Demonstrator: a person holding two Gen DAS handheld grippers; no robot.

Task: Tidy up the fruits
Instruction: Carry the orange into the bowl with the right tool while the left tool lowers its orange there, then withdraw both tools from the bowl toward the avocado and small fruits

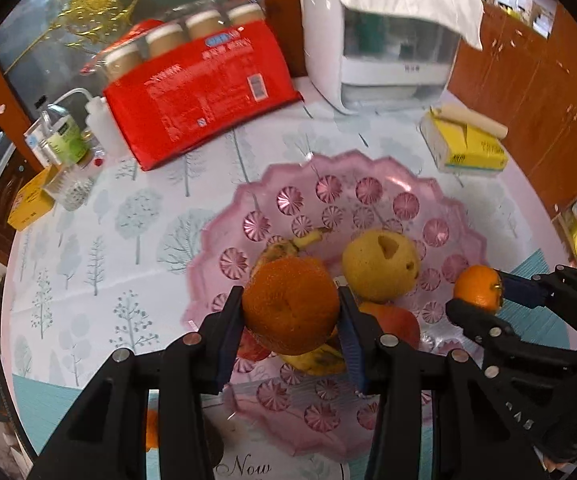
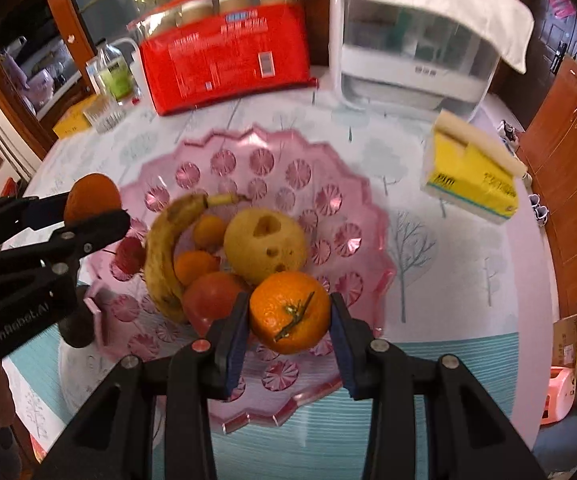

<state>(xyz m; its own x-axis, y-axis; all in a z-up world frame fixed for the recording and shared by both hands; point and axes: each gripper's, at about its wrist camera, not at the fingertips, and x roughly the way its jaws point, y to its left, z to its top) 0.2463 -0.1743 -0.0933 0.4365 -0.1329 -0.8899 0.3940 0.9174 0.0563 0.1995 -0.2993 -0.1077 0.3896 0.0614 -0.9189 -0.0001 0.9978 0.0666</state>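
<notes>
gripping oranges: left gripper (image 1: 290, 306), right gripper (image 2: 288, 314), over pink bowl (image 2: 224, 140).

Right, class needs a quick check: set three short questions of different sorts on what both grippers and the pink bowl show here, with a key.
1. True or false: the left gripper holds a banana.
2. Multiple choice: the tangerine with a stem sits between the fingers of which gripper? A) left B) right C) neither
3. Fill in: the largest yellow round fruit in the pink bowl is a ____.

Key
1. False: it is shut on a large orange; the banana lies in the bowl.
2. B, the right gripper.
3. Pear, beside the red apple.
</notes>
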